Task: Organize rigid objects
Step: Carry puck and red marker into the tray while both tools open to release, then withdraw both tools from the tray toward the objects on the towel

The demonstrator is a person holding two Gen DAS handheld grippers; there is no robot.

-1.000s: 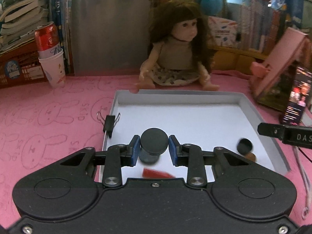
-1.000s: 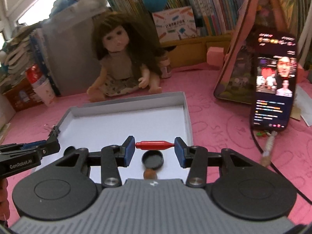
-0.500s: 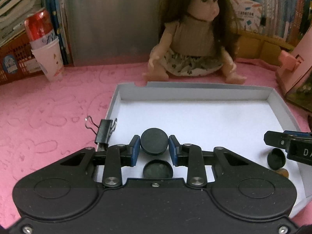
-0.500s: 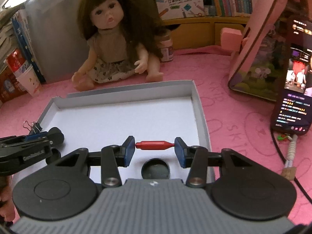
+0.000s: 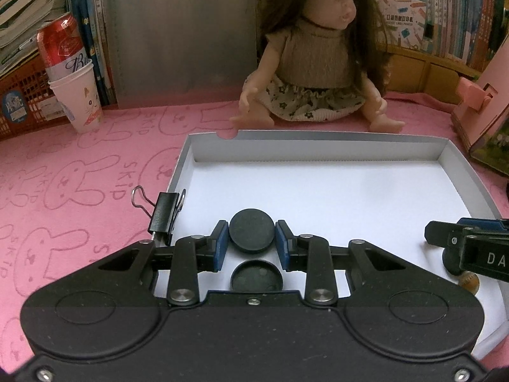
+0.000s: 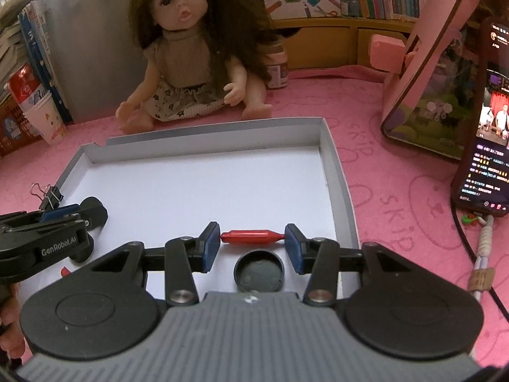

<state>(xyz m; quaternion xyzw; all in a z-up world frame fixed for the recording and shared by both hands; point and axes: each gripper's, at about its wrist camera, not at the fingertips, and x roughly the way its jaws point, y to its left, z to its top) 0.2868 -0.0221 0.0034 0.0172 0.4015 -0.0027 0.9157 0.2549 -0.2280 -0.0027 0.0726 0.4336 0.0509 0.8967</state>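
A flat black disc (image 5: pixel 251 235) sits clenched in the left tool (image 5: pixel 251 238) above the white cardboard tray (image 5: pixel 318 187). The right tool (image 6: pixel 253 238), jaws opening, brackets a smooth red peg (image 6: pixel 251 237); its right tip looks clear of the pad. 1 hollow black cap (image 6: pixel 258 271) below is partly hidden.

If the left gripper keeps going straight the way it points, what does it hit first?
Probably the bare white floor of the tray, just past the black disc held in the left gripper; depth is hard to judge here.
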